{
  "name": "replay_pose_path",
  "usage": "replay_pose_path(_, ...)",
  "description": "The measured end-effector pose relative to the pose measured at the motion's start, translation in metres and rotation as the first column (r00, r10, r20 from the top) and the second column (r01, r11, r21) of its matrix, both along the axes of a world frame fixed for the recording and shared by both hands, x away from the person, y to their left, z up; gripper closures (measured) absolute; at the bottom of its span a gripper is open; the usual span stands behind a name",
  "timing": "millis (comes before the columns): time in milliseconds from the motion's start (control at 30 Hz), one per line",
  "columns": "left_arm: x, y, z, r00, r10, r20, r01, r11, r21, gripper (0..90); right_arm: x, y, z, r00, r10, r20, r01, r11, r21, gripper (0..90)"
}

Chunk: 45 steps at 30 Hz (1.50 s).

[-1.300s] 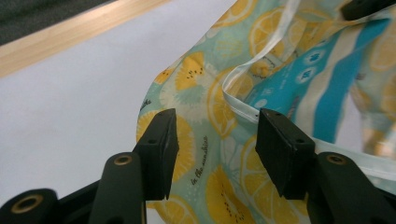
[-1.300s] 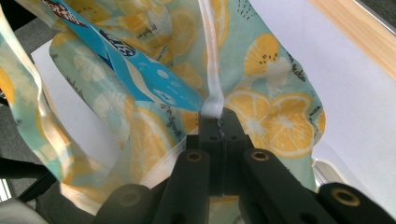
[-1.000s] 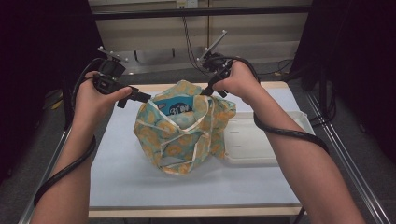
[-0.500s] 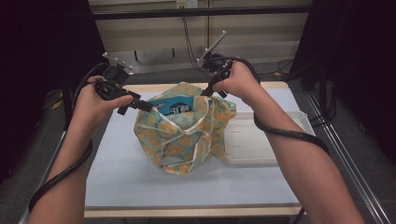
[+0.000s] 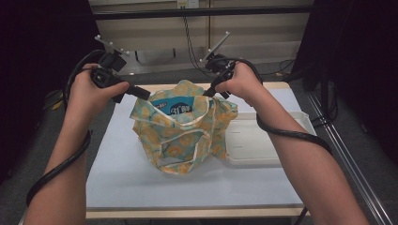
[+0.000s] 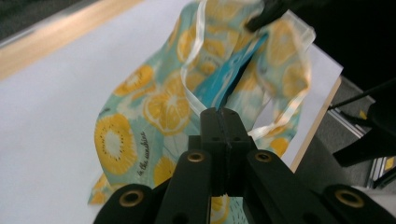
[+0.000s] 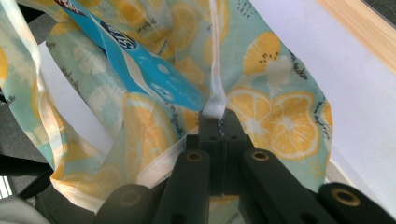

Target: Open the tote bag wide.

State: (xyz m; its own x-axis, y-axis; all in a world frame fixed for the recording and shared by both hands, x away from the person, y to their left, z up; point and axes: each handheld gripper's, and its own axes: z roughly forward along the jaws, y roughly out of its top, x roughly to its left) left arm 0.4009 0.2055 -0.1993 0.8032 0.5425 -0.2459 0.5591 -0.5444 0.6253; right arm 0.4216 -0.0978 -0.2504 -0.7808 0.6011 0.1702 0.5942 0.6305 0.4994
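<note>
A cloth bag [image 5: 187, 136] printed with yellow citrus slices stands in the middle of the table, and a blue packet [image 5: 176, 107] sticks up inside it. My left gripper [image 5: 146, 94] is at the bag's left rim. Its jaws have just been closing and now meet on the white-edged rim [image 6: 198, 100], with the bag [image 6: 140, 107] and packet [image 6: 229, 79] beyond the left gripper [image 6: 223, 112]. My right gripper [image 5: 209, 91] holds the far right rim. In the right gripper view this gripper [image 7: 218, 114] is shut on the white strap [image 7: 215, 70], beside the packet [image 7: 140, 60].
A white plastic tray [image 5: 263, 140] lies flat just right of the bag, touching it. The pale blue table mat [image 5: 126, 173] has a wooden edge all round. Metal rails and cables run behind the table, and black cables trail along both forearms.
My left gripper moved right to the bag's left rim, shut on it and rose a little, so the bag's mouth stands wider. The right gripper kept still.
</note>
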Motion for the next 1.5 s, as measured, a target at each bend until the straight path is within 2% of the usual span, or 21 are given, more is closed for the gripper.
replay_pose_path(133,0.012,-0.008,0.007,0.9976,0.047,0.05,-0.047,0.9989,-0.003,90.0,0.0,-0.003,-0.001,1.0,0.003,-0.002,-0.003,1.0,0.004,90.0)
replay_pose_path(233,0.024,-0.013,0.002,0.996,0.073,0.05,-0.073,0.9972,-0.017,90.0,-0.001,-0.005,-0.002,0.9998,-0.014,-0.012,0.014,0.9998,0.01,90.0)
replay_pose_path(333,0.035,-0.016,-0.007,0.9969,0.066,0.042,-0.067,0.9977,0.013,90.0,-0.001,-0.008,-0.005,0.9999,-0.01,-0.011,0.01,1.0,0.0,90.0)
replay_pose_path(433,0.045,-0.022,-0.024,0.996,0.089,0.001,-0.089,0.9956,0.03,90.0,-0.001,-0.01,-0.008,0.9997,-0.015,-0.019,0.015,0.9999,-0.003,90.0)
replay_pose_path(533,0.051,-0.025,-0.039,0.9958,0.086,-0.031,-0.084,0.9948,0.057,90.0,-0.002,-0.012,-0.009,0.9996,-0.017,-0.023,0.016,0.9999,-0.004,90.0)
replay_pose_path(600,0.054,-0.024,-0.048,0.9932,0.098,-0.062,-0.094,0.9929,0.073,90.0,-0.002,-0.013,-0.011,0.9996,-0.014,-0.023,0.014,0.9998,-0.011,90.0)
replay_pose_path(700,0.058,-0.02,-0.059,0.9886,0.117,-0.095,-0.11,0.9913,0.072,90.0,-0.003,-0.015,-0.013,0.9995,-0.016,-0.027,0.015,0.9998,-0.014,90.0)
replay_pose_path(767,0.059,-0.016,-0.065,0.9856,0.124,-0.115,-0.116,0.9905,0.074,90.0,-0.003,-0.017,-0.015,0.9993,-0.019,-0.032,0.018,0.9998,-0.011,90.0)
replay_pose_path(933,0.056,-0.009,-0.069,0.9839,0.139,-0.112,-0.131,0.9883,0.079,90.0,-0.003,-0.02,-0.018,0.9991,-0.019,-0.038,0.019,0.9998,-0.004,89.5)
replay_pose_path(967,0.055,-0.006,-0.07,0.9831,0.135,-0.123,-0.127,0.989,0.076,90.0,-0.003,-0.02,-0.018,0.9988,-0.023,-0.042,0.023,0.9997,-0.003,89.0)
replay_pose_path(1000,0.055,-0.004,-0.07,0.9846,0.134,-0.113,-0.125,0.9888,0.082,90.0,-0.003,-0.022,-0.019,0.9991,-0.02,-0.037,0.02,0.9998,-0.004,88.3)
replay_pose_path(1033,0.053,-0.003,-0.071,0.9824,0.144,-0.119,-0.136,0.9879,0.075,90.0,-0.003,-0.022,-0.019,0.9988,-0.027,-0.042,0.027,0.9996,0.0,87.6)
replay_pose_path(1067,0.053,-0.001,-0.072,0.9834,0.137,-0.12,-0.129,0.989,0.074,90.0,-0.004,-0.022,-0.019,0.9983,-0.037,-0.045,0.037,0.9993,0.002,86.3)
replay_pose_path(1167,0.051,0.003,-0.073,0.9824,0.141,-0.123,-0.133,0.9886,0.07,90.0,-0.005,-0.024,-0.018,0.9991,-0.031,-0.027,0.031,0.9995,-0.005,77.7)
replay_pose_path(1200,0.049,0.003,-0.074,0.9792,0.156,-0.13,-0.149,0.987,0.061,90.0,-0.005,-0.025,-0.018,0.9993,-0.031,-0.022,0.031,0.9995,-0.007,76.0)
replay_pose_path(1233,0.049,0.006,-0.074,0.9797,0.147,-0.137,-0.139,0.988,0.068,90.0,-0.007,-0.025,-0.017,0.999,-0.037,-0.026,0.037,0.9993,-0.009,74.1)
replay_pose_path(1300,0.048,0.008,-0.076,0.9767,0.166,-0.136,-0.16,0.9855,0.058,90.0,-0.008,-0.028,-0.016,0.9993,-0.036,-0.01,0.035,0.9992,-0.017,67.7)
replay_pose_path(1367,0.047,0.011,-0.078,0.9774,0.156,-0.143,-0.147,0.9868,0.067,90.0,-0.009,-0.03,-0.015,0.9988,-0.047,-0.01,0.047,0.9987,-0.018,65.3)
replay_pose_path(1400,0.046,0.012,-0.08,0.9751,0.169,-0.144,-0.162,0.9851,0.058,90.0,-0.01,-0.032,-0.014,0.999,-0.045,-0.006,0.045,0.9988,-0.019,63.0)
replay_pose_path(1433,0.047,0.014,-0.08,0.9769,0.16,-0.142,-0.152,0.9862,0.065,90.0,-0.012,-0.034,-0.013,0.9988,-0.048,0.001,0.048,0.9986,-0.021,60.6)
replay_pose_path(1500,0.045,0.016,-0.082,0.9731,0.171,-0.154,-0.164,0.9847,0.058,90.0,-0.014,-0.037,-0.011,0.9992,-0.039,0.005,0.039,0.9986,-0.035,58.1)
